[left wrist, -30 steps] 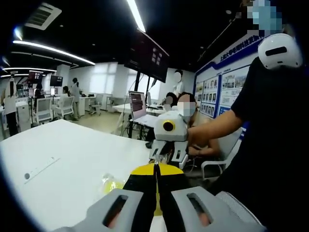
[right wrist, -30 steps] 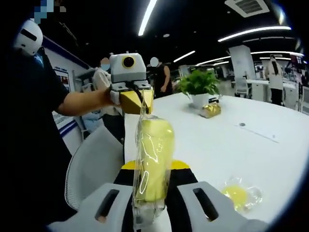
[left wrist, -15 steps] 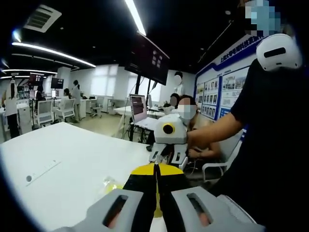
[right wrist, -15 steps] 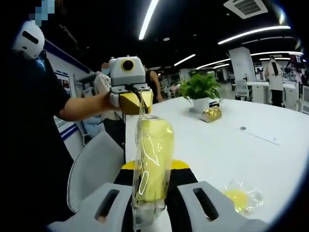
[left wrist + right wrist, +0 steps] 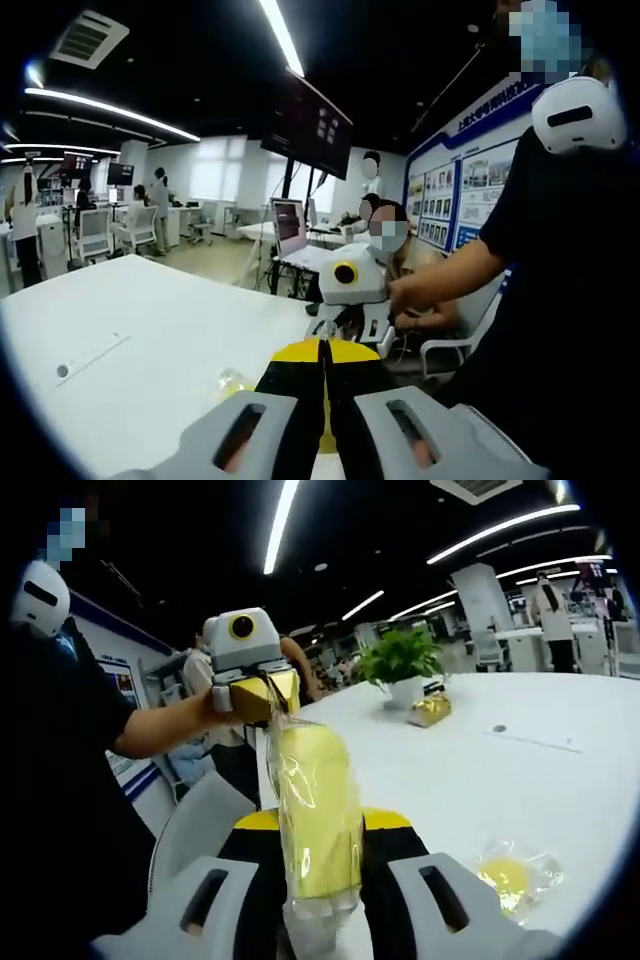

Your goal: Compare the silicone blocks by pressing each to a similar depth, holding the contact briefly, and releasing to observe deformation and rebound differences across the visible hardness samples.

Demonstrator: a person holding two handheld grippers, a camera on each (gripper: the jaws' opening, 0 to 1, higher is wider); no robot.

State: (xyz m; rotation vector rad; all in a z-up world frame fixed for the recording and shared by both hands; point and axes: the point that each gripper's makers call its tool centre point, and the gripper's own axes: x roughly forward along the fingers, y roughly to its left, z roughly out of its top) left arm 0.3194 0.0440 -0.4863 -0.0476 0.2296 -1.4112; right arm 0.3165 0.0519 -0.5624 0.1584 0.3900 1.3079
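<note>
Both claws are up off the white tabletop (image 5: 520, 780), facing each other. Right claw (image 5: 318, 900) is clamped on the lower end of a bagged yellow silicone block (image 5: 318, 820). Left claw (image 5: 262, 695) is pinched shut on the bag's top edge, the person's bare forearm reaching in level. A second bagged yellow block (image 5: 512, 878) lies on the tabletop.
</note>
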